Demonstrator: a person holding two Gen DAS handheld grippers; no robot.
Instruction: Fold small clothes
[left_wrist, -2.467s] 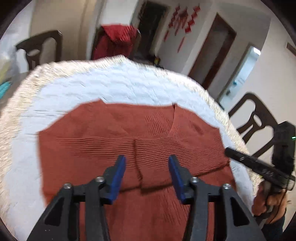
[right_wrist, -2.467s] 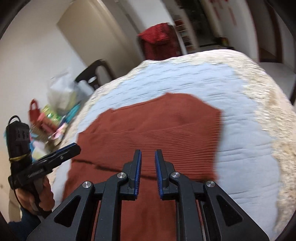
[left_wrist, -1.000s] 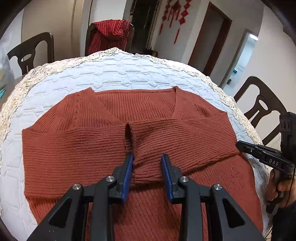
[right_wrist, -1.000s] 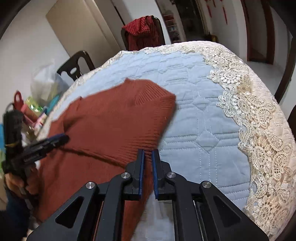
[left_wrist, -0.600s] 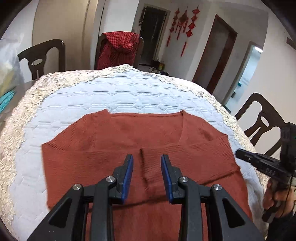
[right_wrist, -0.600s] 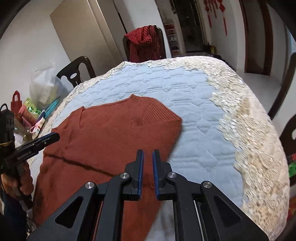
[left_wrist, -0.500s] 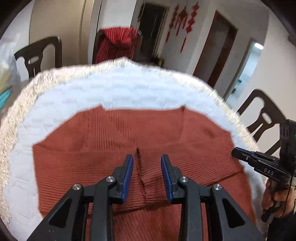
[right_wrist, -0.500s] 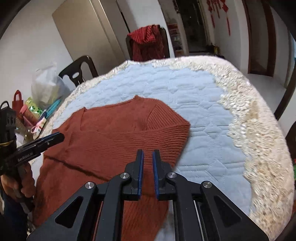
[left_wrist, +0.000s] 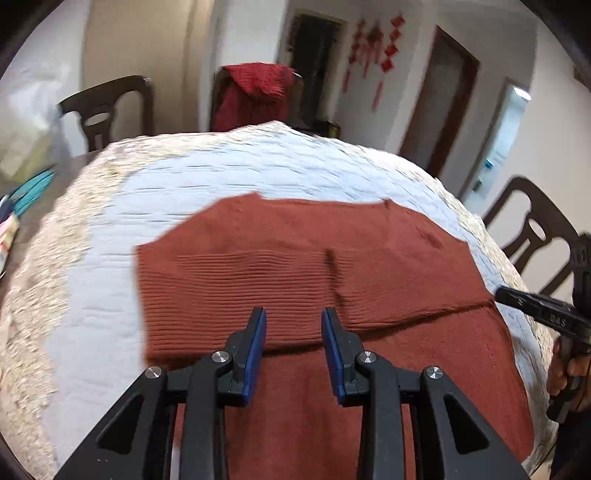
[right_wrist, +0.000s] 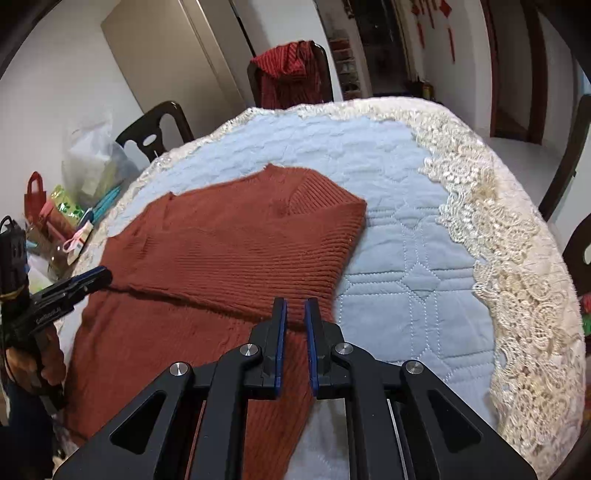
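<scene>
A rust-red knit sweater (left_wrist: 295, 258) lies flat on the round table, both sleeves folded across its chest and meeting at a seam in the middle. My left gripper (left_wrist: 293, 314) hovers open over the lower edge of the left folded sleeve, with nothing between its blue pads. In the right wrist view the sweater (right_wrist: 229, 251) has its right folded edge just ahead of my right gripper (right_wrist: 295, 302). Its pads stand only a narrow slit apart and hold nothing. Each gripper shows in the other's view, at the sweater's side edges.
A pale blue quilted cloth (right_wrist: 406, 240) with a cream lace rim (right_wrist: 517, 277) covers the table. Dark wooden chairs (left_wrist: 107, 110) ring it, one draped with a red garment (left_wrist: 255, 92). Bags and clutter (right_wrist: 74, 206) sit at the left.
My left gripper has shifted left, so the sleeve seam now lies to the right of its jaws. The right gripper has stayed over the sweater's right edge. Neither took hold of anything.
</scene>
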